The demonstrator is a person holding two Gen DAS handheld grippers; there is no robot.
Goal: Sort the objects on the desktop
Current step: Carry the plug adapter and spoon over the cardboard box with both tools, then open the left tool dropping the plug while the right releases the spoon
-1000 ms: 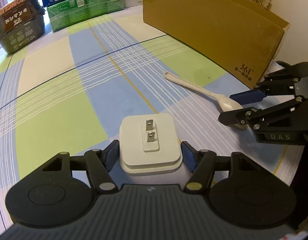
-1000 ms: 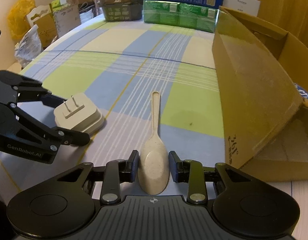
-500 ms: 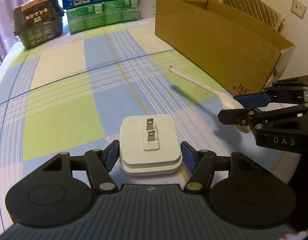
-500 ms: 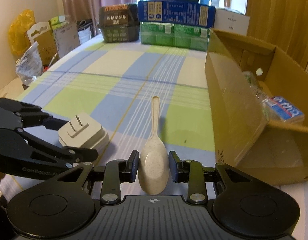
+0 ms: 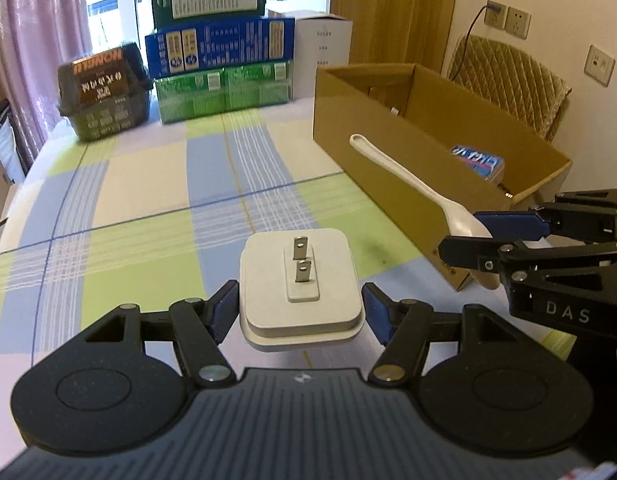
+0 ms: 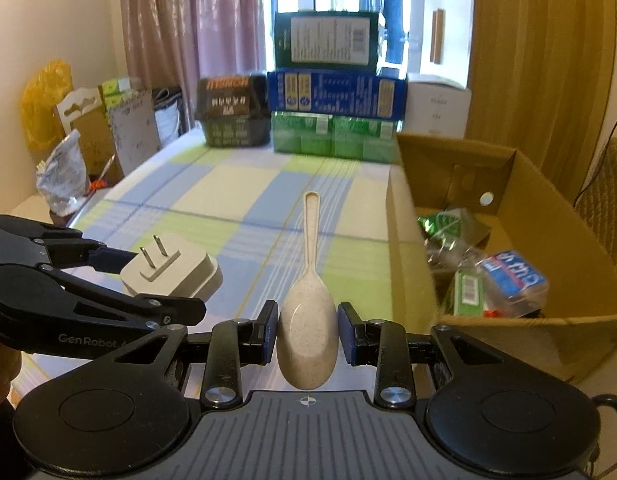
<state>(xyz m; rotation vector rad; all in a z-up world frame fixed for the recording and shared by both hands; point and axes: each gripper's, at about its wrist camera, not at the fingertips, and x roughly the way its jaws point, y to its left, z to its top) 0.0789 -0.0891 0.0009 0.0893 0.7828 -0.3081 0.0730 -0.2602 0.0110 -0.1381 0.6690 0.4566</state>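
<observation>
Left wrist view: the left tongs (image 5: 300,312) sit low in the middle of the frame, closed to the width of a white square plug adapter with two metal prongs (image 5: 300,280); the blue pads press its two sides and the prongs face up. The adapter is held clear above the desk with the checked green, blue and cream cloth (image 5: 148,208). At the right edge, the right tongs (image 5: 474,236) grip the bowl of a pale speckled plastic spoon (image 5: 408,184), whose handle slants toward the upper middle of the frame, in front of the open brown cardboard box (image 5: 388,168). A blue and white packet (image 5: 478,160) lies inside the box. Stacked green and blue cartons (image 5: 220,60) stand at the far end of the desk, a dark brown package (image 5: 104,92) to their left.

Right wrist view: the right tongs (image 6: 307,332) in the lower middle are clamped on the spoon's bowl (image 6: 307,332), the handle pointing straight ahead up the frame, lifted off the desk (image 6: 228,208). At the left, the left tongs (image 6: 156,280) hold the adapter (image 6: 172,270) with its prongs tilted up. The cardboard box (image 6: 508,320) fills the right side, with the blue and white packet (image 6: 512,274) and other crumpled wrappers (image 6: 448,236) inside. The cartons (image 6: 332,96) stand at the top centre.
</observation>
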